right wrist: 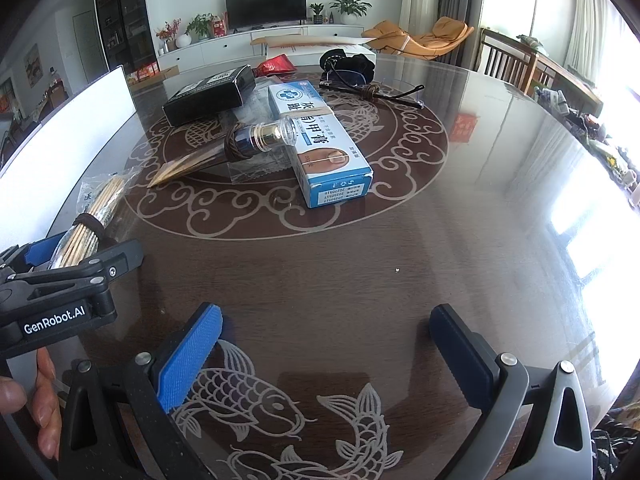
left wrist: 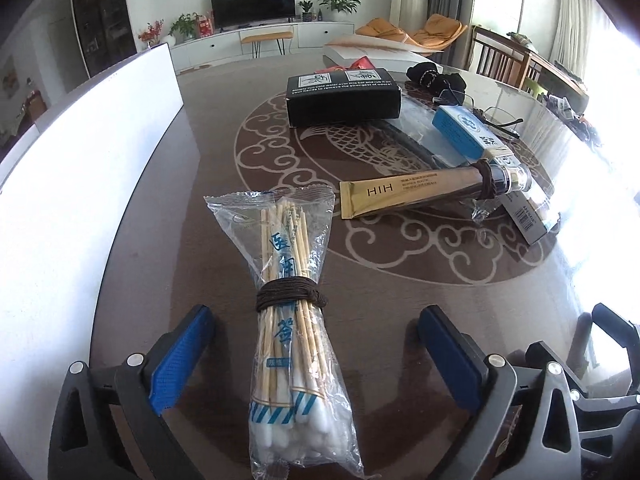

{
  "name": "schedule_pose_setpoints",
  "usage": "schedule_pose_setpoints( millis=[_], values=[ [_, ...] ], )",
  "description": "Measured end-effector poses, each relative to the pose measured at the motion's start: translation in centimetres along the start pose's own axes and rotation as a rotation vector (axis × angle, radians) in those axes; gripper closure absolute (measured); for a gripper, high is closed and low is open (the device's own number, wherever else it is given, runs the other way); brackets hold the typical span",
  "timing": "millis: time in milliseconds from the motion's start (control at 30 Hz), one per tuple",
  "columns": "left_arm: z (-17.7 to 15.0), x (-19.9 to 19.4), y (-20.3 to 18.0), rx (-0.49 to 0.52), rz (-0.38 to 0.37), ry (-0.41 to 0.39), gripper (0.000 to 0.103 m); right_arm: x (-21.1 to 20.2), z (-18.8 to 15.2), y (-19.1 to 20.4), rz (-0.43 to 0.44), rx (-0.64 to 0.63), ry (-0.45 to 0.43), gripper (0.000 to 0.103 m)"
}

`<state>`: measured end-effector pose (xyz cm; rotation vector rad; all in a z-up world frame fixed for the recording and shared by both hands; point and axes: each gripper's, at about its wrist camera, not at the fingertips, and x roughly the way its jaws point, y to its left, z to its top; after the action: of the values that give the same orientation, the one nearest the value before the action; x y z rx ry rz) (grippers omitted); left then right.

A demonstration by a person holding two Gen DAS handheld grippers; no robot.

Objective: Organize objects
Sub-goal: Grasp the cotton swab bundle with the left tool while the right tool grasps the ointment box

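Observation:
A clear bag of cotton swabs (left wrist: 292, 320), tied round the middle with brown cord, lies on the dark table (left wrist: 400, 272). My left gripper (left wrist: 314, 316) is open, its blue pads on either side of the bag and not touching it. In the right wrist view the same bag (right wrist: 96, 208) lies at the far left with the left gripper (right wrist: 60, 252) around it. My right gripper (right wrist: 326, 312) is open over bare table with nothing between its fingers. Behind the bag lie a gold tube (left wrist: 400, 196), a blue-and-white box (left wrist: 464, 132) and a black box (left wrist: 344, 96).
A white panel (left wrist: 80, 160) runs along the table's left side. Glasses (right wrist: 376, 90), a black pouch (right wrist: 348, 64) and a red packet (right wrist: 276, 66) sit at the far edge. A hand (right wrist: 44, 400) shows at the lower left. Chairs stand to the right.

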<state>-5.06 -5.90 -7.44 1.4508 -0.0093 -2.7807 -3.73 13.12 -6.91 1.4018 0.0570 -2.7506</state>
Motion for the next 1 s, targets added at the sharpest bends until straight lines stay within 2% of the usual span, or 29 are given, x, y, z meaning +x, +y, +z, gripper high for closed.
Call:
schedule_pose_setpoints(
  millis=[267,367,467,533,600,667,767,867,900,933,1000],
  values=[
    [0.4,0.2,0.2,0.018,-0.008,0.027,0.0,0.0,0.1,-0.1,0.003,-0.001,0.0,0.0],
    [0.6,0.5,1.6,-0.026,0.02,0.025,0.0,-0.1,0.2,-0.4,0.025,0.0,0.005,0.0],
    [0.5,0.6,2.2,-0.043,0.03,0.003,0.0,-0.6,0.4,-2.6,0.078,0.117,-0.01,0.0],
    [0.5,0.6,2.2,-0.047,0.03,0.0,0.0,-0.8,0.5,-4.9,0.084,0.232,-0.021,0.0],
    [0.4,0.6,2.1,-0.05,0.033,-0.002,0.0,-0.6,1.2,-6.3,0.097,0.288,-0.011,0.0],
    [0.4,0.6,2.1,-0.052,0.035,-0.002,0.0,0.3,3.1,-5.7,0.128,0.189,0.015,0.002],
    [0.4,0.6,2.1,-0.052,0.035,-0.002,0.0,2.2,6.6,-3.3,0.12,-0.007,0.054,0.005],
    [0.4,0.7,2.2,-0.052,0.035,-0.002,0.0,4.1,9.6,-1.3,0.114,-0.122,0.049,0.018],
    [0.5,0.7,2.2,-0.052,0.035,-0.002,0.0,4.8,10.2,-1.0,0.12,-0.139,0.052,0.033],
    [0.4,0.7,2.1,-0.052,0.035,-0.002,0.0,5.5,10.7,-0.9,0.131,-0.135,0.071,0.057],
    [0.5,0.7,2.1,-0.051,0.035,-0.002,0.0,6.3,11.1,-1.9,0.173,-0.062,0.109,0.06]
  ],
)
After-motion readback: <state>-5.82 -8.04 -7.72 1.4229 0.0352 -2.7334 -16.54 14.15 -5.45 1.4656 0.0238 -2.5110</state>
